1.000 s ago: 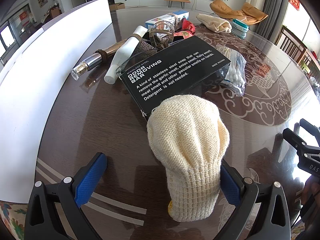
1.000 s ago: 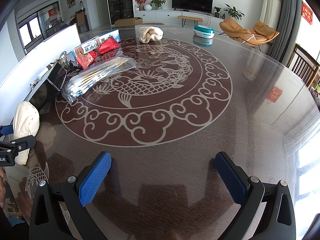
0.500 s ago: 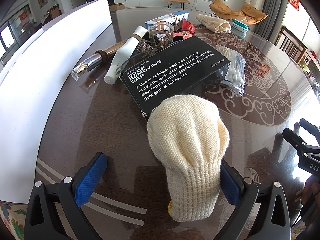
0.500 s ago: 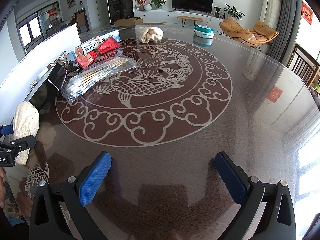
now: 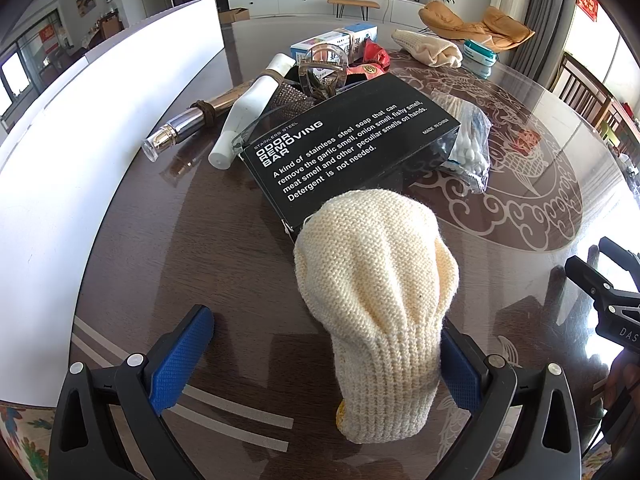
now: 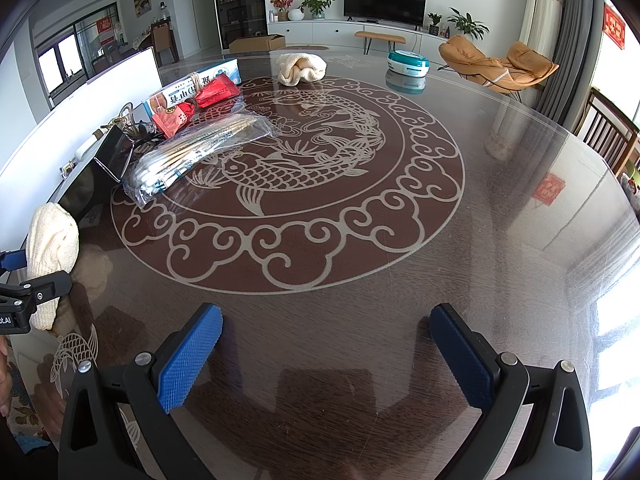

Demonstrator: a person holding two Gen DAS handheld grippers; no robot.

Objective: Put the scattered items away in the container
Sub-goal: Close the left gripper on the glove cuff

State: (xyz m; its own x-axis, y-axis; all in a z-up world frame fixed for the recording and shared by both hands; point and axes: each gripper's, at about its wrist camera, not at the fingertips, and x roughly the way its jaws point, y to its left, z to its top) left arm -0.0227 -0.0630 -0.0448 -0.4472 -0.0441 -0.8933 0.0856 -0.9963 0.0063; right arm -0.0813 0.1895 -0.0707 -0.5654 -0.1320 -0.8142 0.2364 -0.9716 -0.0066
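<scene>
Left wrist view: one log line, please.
left gripper: open | cream knitted glove: between fingers | right gripper: open, empty

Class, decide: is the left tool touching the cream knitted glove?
Touching. The left wrist view shows the knitted glove pressed against the right pad of the left tool; its left pad stands clear.

black tool [image 6: 326, 354], blue ribbed pads [image 6: 188, 356], silver screws
</scene>
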